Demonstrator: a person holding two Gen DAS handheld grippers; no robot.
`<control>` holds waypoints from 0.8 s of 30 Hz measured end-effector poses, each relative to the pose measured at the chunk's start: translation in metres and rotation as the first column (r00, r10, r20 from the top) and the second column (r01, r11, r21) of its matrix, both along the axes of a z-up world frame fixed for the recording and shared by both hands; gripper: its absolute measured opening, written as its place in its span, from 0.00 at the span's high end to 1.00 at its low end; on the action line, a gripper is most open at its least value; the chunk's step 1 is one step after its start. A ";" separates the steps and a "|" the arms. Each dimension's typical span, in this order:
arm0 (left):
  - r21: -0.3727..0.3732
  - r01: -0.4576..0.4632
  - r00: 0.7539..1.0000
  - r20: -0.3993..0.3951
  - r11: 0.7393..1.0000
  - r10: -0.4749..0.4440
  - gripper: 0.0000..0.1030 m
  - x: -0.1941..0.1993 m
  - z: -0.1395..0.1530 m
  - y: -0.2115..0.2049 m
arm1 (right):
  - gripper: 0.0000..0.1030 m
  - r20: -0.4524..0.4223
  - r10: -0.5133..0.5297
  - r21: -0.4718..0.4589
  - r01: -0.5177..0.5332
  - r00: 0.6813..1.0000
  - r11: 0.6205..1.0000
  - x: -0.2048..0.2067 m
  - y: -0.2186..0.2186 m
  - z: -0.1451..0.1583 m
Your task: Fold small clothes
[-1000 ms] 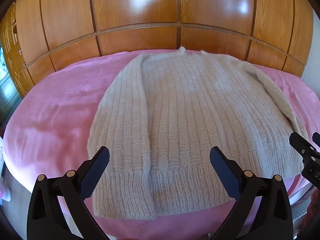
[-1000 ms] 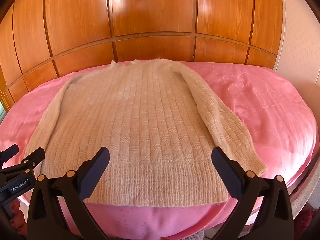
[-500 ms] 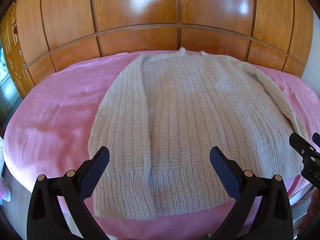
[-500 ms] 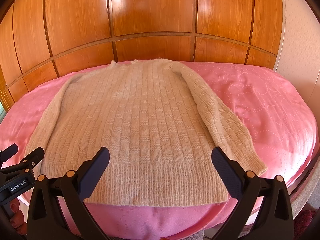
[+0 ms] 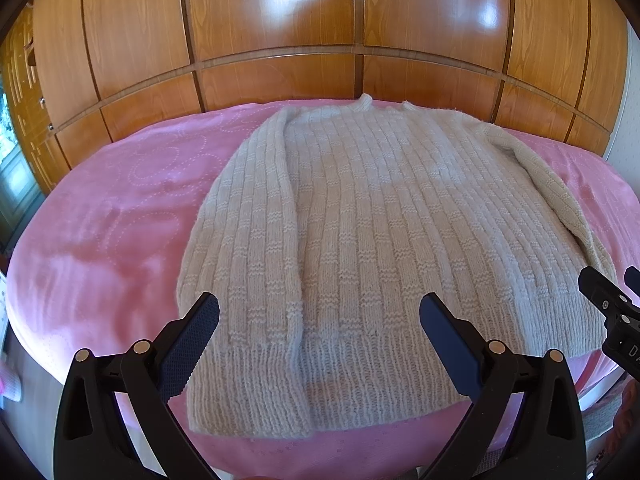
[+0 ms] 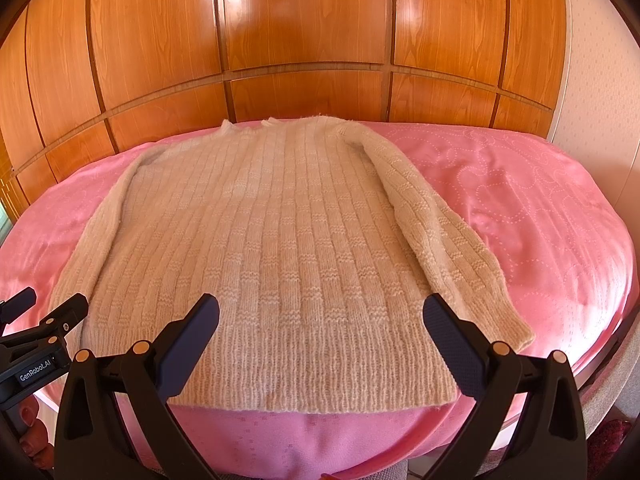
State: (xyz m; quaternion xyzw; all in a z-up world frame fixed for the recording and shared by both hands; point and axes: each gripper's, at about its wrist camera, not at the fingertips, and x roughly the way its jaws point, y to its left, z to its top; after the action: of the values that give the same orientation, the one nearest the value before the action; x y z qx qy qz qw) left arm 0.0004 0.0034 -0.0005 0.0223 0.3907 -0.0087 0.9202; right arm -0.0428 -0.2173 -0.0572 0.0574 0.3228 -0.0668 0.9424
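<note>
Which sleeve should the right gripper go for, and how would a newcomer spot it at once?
Start at the pink bedspread in front of the wooden panels. The cream ribbed sweater lies flat on it, hem nearest the cameras. The right sleeve slants off the body onto bare pink, cuff near the hem corner, whereas the left sleeve lies folded over the body.

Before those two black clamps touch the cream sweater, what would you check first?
1. Cream ribbed knit sweater lying flat on the pink bedspread: ok.
2. Left gripper open, empty: ok.
3. Right gripper open, empty: ok.
4. Right sleeve already folded in: not ok, it lies out beside the body.
5. Left sleeve lying smooth along the body: ok.
6. Hem fully on the bed: cannot tell.
</note>
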 end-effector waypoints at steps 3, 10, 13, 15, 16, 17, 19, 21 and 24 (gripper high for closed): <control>0.000 0.001 1.000 0.000 1.000 -0.001 0.04 0.000 -0.001 0.001 | 0.02 -0.002 0.000 0.000 0.000 1.000 1.000 0.000 0.000 0.000; 0.001 0.000 1.000 -0.002 1.000 0.000 0.04 0.000 -0.001 0.001 | 0.02 -0.006 0.002 0.000 -0.002 1.000 1.000 -0.002 -0.001 -0.001; 0.000 -0.001 1.000 -0.003 1.000 0.001 0.04 -0.002 -0.002 0.001 | 0.02 -0.010 -0.002 -0.005 0.002 1.000 1.000 0.000 0.001 -0.003; 0.000 -0.002 1.000 -0.004 1.000 0.002 0.04 -0.002 -0.003 0.001 | 0.02 -0.007 -0.005 -0.006 0.005 1.000 1.000 -0.001 0.002 -0.002; 0.000 -0.002 1.000 -0.004 1.000 0.002 0.04 -0.002 -0.003 0.001 | 0.02 -0.007 -0.005 -0.005 0.005 1.000 1.000 -0.001 0.002 -0.002; 0.000 -0.002 1.000 -0.005 1.000 0.002 0.04 -0.002 -0.003 0.001 | 0.02 -0.008 -0.004 -0.003 0.004 1.000 1.000 0.000 0.002 -0.002; -0.001 -0.003 1.000 -0.007 1.000 0.003 0.04 -0.002 -0.004 0.001 | 0.02 -0.011 -0.004 -0.002 0.004 1.000 1.000 0.000 0.003 -0.003; -0.001 -0.003 1.000 -0.010 1.000 0.003 0.04 -0.002 -0.004 0.002 | 0.02 -0.015 0.000 -0.002 0.000 1.000 1.000 0.001 0.003 -0.003; -0.002 -0.004 1.000 -0.010 1.000 0.004 0.04 -0.002 -0.004 0.002 | 0.02 -0.015 0.003 -0.003 -0.004 1.000 1.000 0.001 0.003 -0.002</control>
State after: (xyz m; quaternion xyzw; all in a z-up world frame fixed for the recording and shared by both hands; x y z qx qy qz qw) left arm -0.0019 0.0057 -0.0045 0.0205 0.3954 -0.0073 0.9182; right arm -0.0419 -0.2141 -0.0597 0.0548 0.3298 -0.0661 0.9401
